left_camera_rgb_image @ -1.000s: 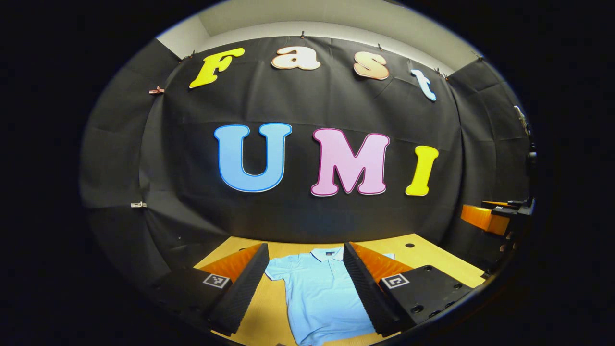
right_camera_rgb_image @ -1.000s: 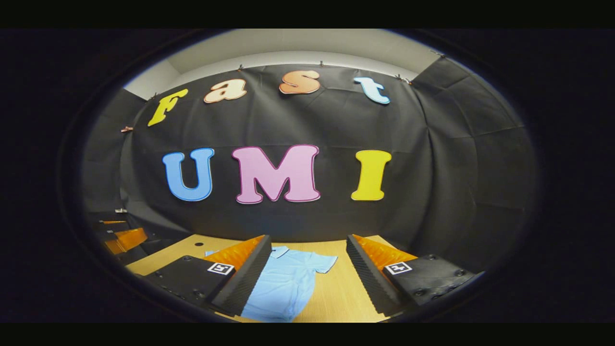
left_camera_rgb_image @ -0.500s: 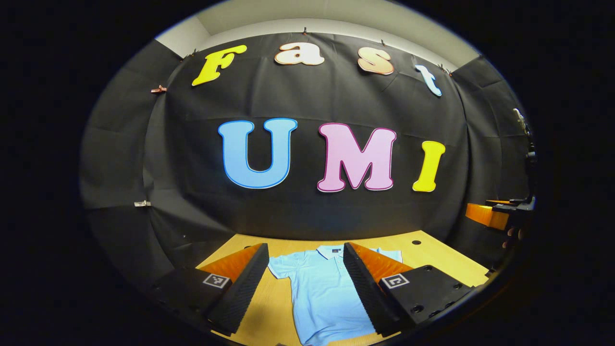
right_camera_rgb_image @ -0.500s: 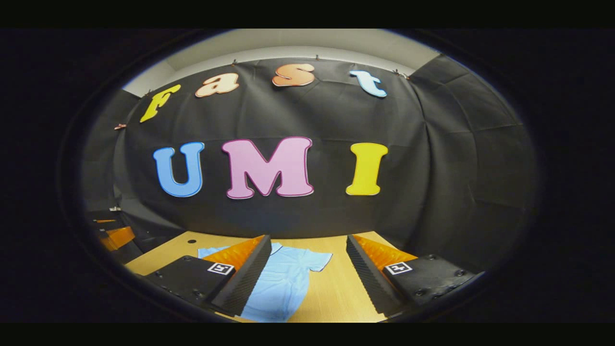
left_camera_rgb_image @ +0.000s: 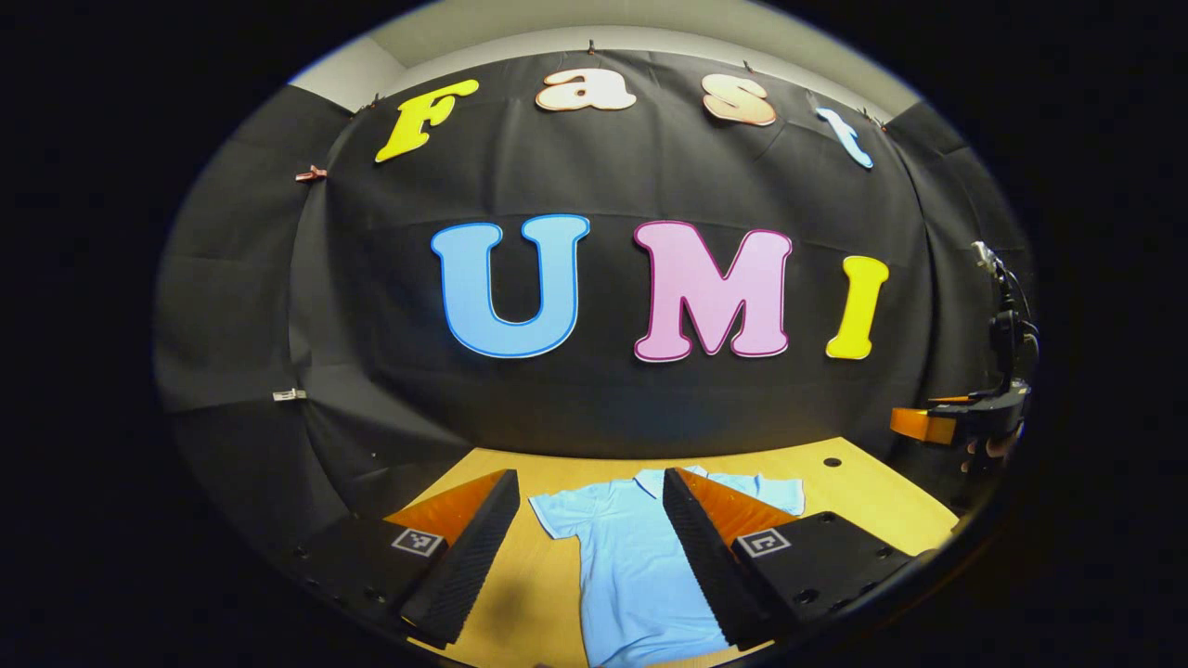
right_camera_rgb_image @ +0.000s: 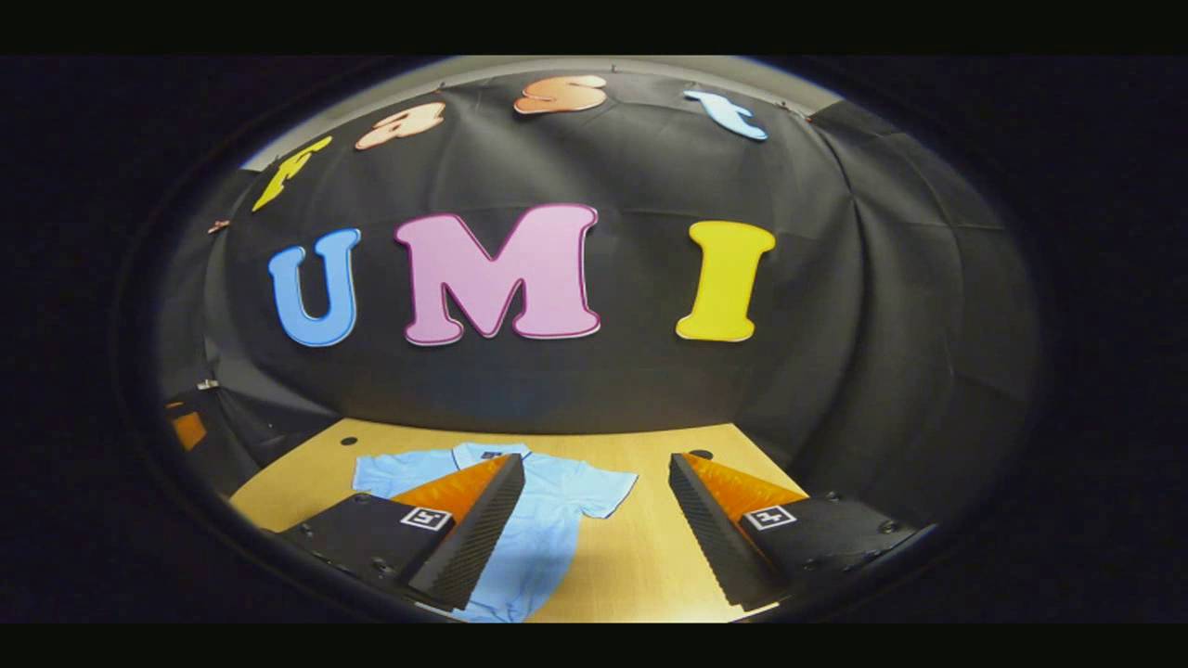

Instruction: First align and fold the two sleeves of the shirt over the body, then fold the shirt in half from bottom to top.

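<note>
Both tools are open and hold nothing: the left gripper (left_camera_rgb_image: 585, 547) hangs above the shirt (left_camera_rgb_image: 631, 566) at the bottom centre of the left gripper view, and the right gripper (right_camera_rgb_image: 594, 529) hangs above it in the right gripper view. The risk is that a finger pinches only the thin sleeve (right_camera_rgb_image: 599, 492) edge, or also the layer under it, so the fold goes crooked. The shirt is light blue, with a collar, lying flat on the table (right_camera_rgb_image: 650, 557), sleeves spread out.
</note>
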A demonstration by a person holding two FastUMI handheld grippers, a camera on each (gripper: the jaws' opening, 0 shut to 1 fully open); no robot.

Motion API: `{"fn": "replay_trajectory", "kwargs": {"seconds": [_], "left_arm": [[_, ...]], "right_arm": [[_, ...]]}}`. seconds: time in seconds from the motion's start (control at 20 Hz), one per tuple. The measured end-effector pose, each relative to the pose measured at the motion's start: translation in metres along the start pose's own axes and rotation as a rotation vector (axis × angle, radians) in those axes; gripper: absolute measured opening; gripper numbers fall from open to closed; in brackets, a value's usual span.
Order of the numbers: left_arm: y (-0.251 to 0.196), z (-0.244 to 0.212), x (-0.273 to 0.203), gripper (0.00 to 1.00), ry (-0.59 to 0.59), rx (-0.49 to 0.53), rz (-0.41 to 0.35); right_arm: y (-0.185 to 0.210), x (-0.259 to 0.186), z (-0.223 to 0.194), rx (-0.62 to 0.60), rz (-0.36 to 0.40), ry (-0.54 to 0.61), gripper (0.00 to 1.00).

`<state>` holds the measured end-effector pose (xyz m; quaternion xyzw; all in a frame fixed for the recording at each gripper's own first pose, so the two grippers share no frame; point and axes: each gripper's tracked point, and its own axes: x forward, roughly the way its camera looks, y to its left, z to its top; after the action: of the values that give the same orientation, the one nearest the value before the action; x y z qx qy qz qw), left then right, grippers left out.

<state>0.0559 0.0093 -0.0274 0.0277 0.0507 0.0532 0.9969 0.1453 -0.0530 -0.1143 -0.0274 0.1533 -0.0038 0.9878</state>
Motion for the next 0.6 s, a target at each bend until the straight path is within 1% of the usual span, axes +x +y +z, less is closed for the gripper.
{"fn": "replay_trajectory", "kwargs": {"seconds": [0.25,0.3,0.35,0.4,0.45,0.5,0.6], "left_arm": [[-0.003,-0.008,0.025,0.99,0.048,-0.001,0.060],[-0.003,-0.011,0.030,0.99,0.056,0.000,0.069],[-0.005,-0.013,0.035,0.99,0.065,0.001,0.079],[-0.005,-0.016,0.040,0.99,0.077,0.002,0.088],[-0.007,-0.017,0.044,0.99,0.088,0.003,0.096],[-0.009,-0.020,0.049,0.99,0.095,0.005,0.102],[-0.014,-0.021,0.058,0.99,0.105,0.015,0.109]], "right_arm": [[-0.014,0.081,-0.037,-0.014,0.014,0.108,0.98],[-0.016,0.098,-0.045,-0.017,0.015,0.127,0.95],[-0.019,0.113,-0.052,-0.021,0.015,0.142,0.98],[-0.020,0.128,-0.058,-0.026,0.017,0.157,0.98],[-0.023,0.144,-0.065,-0.032,0.019,0.170,0.95],[-0.025,0.158,-0.072,-0.038,0.019,0.186,0.98],[-0.030,0.191,-0.086,-0.058,0.018,0.210,0.98]]}}
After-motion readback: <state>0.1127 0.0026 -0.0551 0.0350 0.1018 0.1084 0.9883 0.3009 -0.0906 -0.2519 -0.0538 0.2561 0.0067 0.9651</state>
